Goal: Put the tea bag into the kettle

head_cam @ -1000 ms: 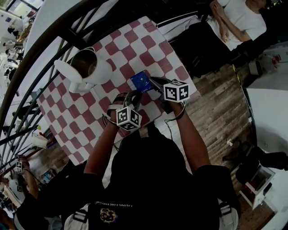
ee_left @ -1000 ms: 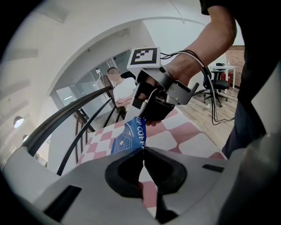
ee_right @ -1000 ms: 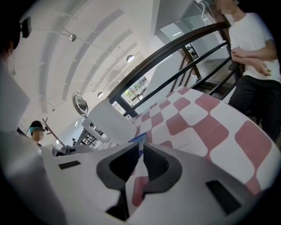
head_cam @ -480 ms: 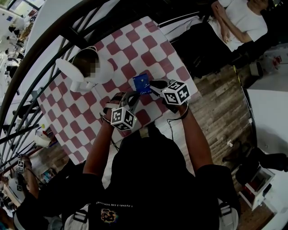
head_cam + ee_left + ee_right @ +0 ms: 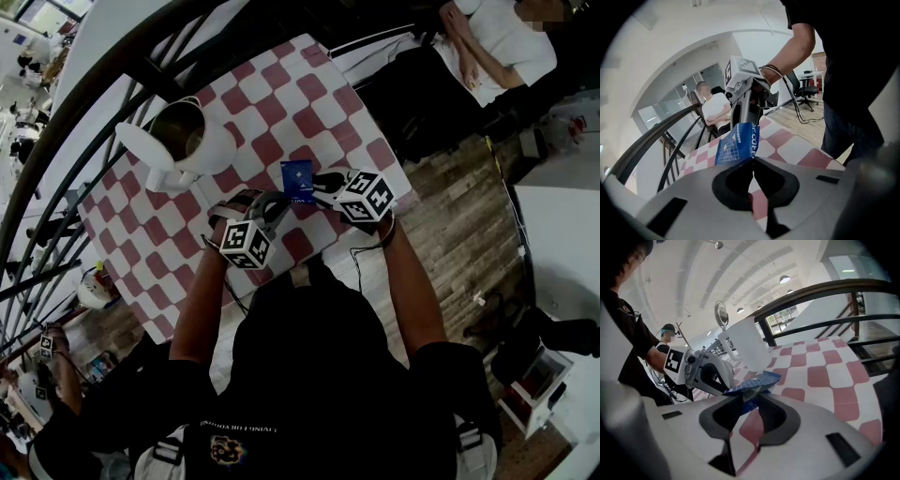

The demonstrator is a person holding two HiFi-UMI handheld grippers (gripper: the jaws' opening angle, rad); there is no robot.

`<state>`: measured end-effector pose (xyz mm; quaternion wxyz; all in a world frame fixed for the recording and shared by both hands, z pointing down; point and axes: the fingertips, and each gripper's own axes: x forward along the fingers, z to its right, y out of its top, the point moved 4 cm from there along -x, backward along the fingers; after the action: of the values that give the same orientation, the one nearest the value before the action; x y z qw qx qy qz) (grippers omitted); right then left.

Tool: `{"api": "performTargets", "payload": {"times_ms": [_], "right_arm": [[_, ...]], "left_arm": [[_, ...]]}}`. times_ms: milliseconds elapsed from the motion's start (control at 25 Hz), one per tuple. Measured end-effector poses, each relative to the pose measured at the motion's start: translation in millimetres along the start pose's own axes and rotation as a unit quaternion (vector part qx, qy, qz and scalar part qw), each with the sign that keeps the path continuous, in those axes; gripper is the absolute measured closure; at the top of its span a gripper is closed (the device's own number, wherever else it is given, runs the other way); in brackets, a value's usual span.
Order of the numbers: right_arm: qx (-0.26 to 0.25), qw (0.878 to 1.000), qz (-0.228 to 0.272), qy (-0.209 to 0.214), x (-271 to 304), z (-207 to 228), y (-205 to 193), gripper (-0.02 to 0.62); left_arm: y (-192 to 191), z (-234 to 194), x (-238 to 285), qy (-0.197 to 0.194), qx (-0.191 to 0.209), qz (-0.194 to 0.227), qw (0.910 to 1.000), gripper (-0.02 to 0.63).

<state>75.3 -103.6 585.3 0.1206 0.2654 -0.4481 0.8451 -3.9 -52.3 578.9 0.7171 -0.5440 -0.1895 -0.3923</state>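
A blue tea bag packet [image 5: 297, 180] hangs over the red-and-white checked table [image 5: 309, 94], between my two grippers. My left gripper [image 5: 279, 201] is shut on the packet's lower corner; in the left gripper view the packet [image 5: 738, 143] stands up from the closed left gripper [image 5: 753, 158]. My right gripper [image 5: 320, 184] has just been opening. In the right gripper view the packet's edge [image 5: 757, 380] still lies between the parted jaws of the right gripper [image 5: 752, 393]. The white kettle [image 5: 178, 141] stands lidless at the table's far left, also the kettle [image 5: 747, 345] behind the packet.
A black curved railing [image 5: 94, 94] runs along the table's far side. A person in a white shirt [image 5: 497, 47] sits past the table's right corner. The table's near edge [image 5: 323, 248] lies just under my hands, with wooden floor [image 5: 450, 216] to the right.
The right gripper has rolled and its jaws have parted around the packet. The left gripper's marker cube has shifted left and tilted, still gripping the packet.
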Motion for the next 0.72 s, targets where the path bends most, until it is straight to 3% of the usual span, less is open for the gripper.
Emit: {"api": "performTargets", "payload": {"times_ms": [400,600,720], "right_arm": [[-0.024,0.999,-0.036,0.022,1,-10,-4,0.502],[-0.043,0.998,-0.045,0.015,3,-13,-6,0.51],[-0.053,0.998,-0.026,-0.002,2,-12,-2,0.574]], "left_arm": [[10,14,-1,-0.029,0.045,0.001,0.9986,0.594],[9,18,-2,-0.033,0.039,0.001,0.9987,0.594],[10,20,-1,-0.036,0.014,0.009,0.9992,0.594]]}}
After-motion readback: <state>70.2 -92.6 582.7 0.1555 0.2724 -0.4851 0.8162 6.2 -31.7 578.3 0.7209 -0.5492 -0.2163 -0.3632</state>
